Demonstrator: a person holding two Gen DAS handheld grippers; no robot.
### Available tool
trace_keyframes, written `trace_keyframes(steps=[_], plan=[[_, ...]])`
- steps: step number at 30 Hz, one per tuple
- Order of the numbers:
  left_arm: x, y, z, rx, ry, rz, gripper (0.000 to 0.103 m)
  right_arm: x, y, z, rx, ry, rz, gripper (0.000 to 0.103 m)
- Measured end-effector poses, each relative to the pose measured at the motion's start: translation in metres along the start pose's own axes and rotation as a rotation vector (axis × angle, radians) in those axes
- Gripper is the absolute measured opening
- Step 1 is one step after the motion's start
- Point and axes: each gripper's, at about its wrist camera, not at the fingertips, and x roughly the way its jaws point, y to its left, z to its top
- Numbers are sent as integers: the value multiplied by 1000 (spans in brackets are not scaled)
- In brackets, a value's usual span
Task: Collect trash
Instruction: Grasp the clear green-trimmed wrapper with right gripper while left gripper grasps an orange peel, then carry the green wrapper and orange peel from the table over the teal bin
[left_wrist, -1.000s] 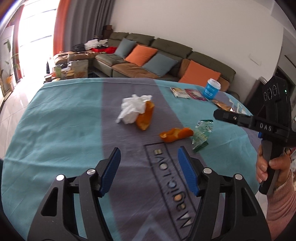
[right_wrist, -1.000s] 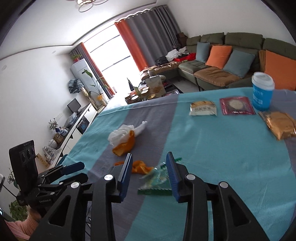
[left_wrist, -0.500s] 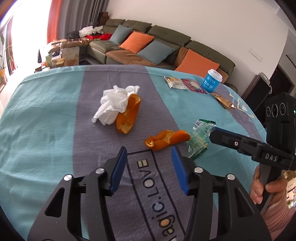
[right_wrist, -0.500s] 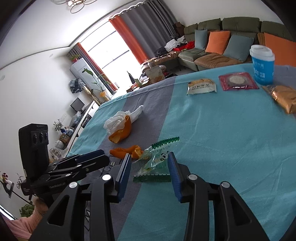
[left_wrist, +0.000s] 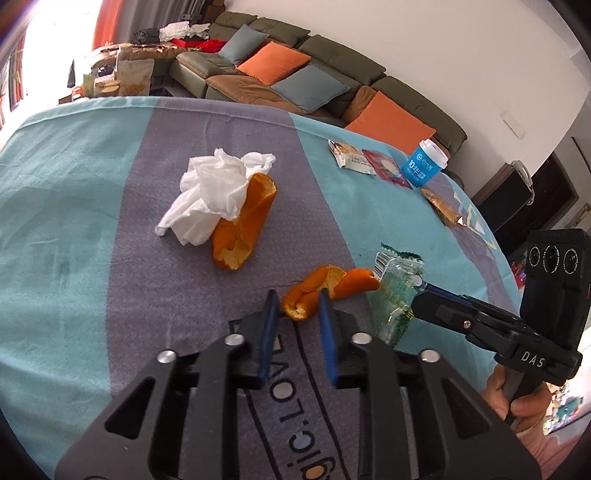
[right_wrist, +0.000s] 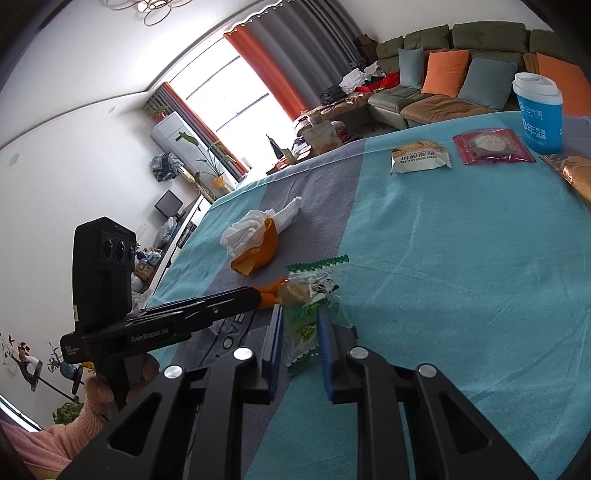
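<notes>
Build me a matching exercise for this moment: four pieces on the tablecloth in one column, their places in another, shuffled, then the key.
Things:
1. small orange peel
2. clear green wrapper
3. white tissue
4. blue cup

Places:
A. far side, beside the red packet
B. between the left tongs
C. against the large orange peel
D. between the right tongs

Pairs: 1-B, 2-D, 3-C, 4-A

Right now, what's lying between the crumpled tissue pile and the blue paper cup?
In the left wrist view, only bare tablecloth separates the crumpled tissue from the blue paper cup, until two snack packets beside the cup.
</notes>
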Motion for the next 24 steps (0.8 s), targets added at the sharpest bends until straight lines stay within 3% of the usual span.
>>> trace_keyframes(steps=[6, 19, 22, 24], plan=[[-3, -3, -4, 9, -11, 0, 14, 1, 0, 2, -10, 3, 10, 3], [-44, 7, -25, -2, -90, 46, 12, -2, 8, 6, -40, -21, 5, 2], [-55, 12, -29, -5, -107, 60, 11, 1, 6, 6, -22, -18, -34, 8], [-60, 14, -32, -9, -114, 62, 11, 1, 2, 6, -6, -27, -65, 27]])
